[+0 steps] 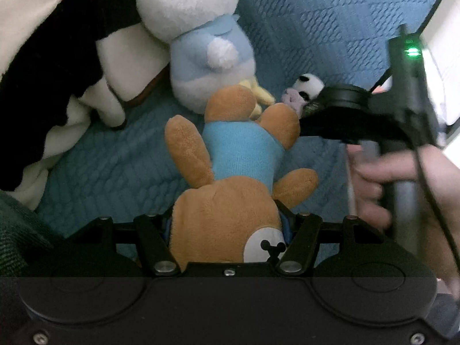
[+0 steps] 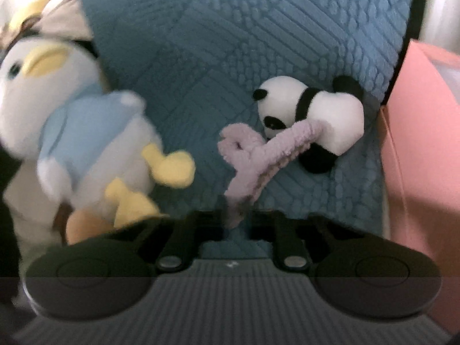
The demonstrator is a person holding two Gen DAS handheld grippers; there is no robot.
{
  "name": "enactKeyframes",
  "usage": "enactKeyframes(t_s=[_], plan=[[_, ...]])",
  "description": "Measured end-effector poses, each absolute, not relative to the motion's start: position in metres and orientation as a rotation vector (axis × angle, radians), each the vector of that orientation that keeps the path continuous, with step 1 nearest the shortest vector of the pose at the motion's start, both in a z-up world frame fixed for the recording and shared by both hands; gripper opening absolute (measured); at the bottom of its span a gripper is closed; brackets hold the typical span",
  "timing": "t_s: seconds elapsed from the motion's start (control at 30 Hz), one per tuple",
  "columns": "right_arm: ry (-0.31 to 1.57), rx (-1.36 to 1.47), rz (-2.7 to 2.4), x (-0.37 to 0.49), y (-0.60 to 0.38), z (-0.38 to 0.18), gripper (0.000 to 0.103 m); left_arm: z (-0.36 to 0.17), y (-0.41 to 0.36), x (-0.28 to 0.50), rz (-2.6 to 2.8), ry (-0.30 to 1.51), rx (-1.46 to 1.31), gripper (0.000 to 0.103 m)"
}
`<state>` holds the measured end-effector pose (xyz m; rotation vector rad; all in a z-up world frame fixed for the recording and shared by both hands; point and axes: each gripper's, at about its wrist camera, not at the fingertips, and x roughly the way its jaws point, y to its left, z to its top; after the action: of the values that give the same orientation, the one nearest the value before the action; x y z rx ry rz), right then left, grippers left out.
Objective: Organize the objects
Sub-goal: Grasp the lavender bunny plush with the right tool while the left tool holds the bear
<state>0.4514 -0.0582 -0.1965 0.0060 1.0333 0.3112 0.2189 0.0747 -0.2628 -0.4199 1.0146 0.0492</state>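
Right gripper (image 2: 234, 215) pinching only the panda's (image 2: 310, 112) lilac scarf (image 2: 258, 155), 12 o'clock: scarf may slip. Left gripper (image 1: 227, 230) clamps the bear (image 1: 230, 201).

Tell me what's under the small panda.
The panda lies on the blue quilt, its lilac scarf trailing into the shut right claw. What's directly beneath its body is covered.

**Plush on quilted cloth**

The bear (image 1: 230, 215), duck (image 1: 207, 54) and panda (image 2: 310, 112) are soft, fuzzy plush. The panda's lilac scarf (image 2: 253, 158) is nubby fleece. The blue cover (image 2: 230, 43) is matt, embossed quilting. The box (image 2: 425, 158) at right looks smooth, matt pink.
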Motion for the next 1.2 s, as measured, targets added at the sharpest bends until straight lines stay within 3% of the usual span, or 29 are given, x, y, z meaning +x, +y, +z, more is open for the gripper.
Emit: enactKeyframes(t_s=[0.23,0.7,0.77,0.83,0.9,1.07,1.13,1.2], plan=[[0.98,-0.132,0.358,0.416,-0.071,-0.176,0.003,-0.264,0.077,0.216,0.061,1.016,-0.452,0.063],[0.921,-0.048,0.352,0.391,-0.1,-0.149,0.005,-0.263,0.08,0.215,0.079,1.007,-0.483,0.063],[0.915,-0.056,0.31,0.396,-0.099,-0.152,0.012,-0.263,0.079,0.215,0.079,1.008,-0.482,0.063],[0.937,-0.022,0.305,0.403,-0.1,-0.157,0.042,-0.263,0.079,0.215,0.079,1.006,-0.483,0.063],[0.972,0.032,0.326,0.412,-0.099,-0.166,0.049,-0.263,0.079,0.215,0.081,1.009,-0.485,0.063],[1.017,-0.016,0.336,0.421,-0.084,-0.186,0.041,-0.262,0.08,0.215,0.079,1.007,-0.487,0.063],[1.029,-0.033,0.33,0.424,-0.08,-0.194,0.018,-0.263,0.08,0.215,0.078,1.009,-0.488,0.064],[1.034,-0.036,0.323,0.424,-0.079,-0.199,0.016,-0.263,0.08,0.215,0.079,1.007,-0.489,0.064]])
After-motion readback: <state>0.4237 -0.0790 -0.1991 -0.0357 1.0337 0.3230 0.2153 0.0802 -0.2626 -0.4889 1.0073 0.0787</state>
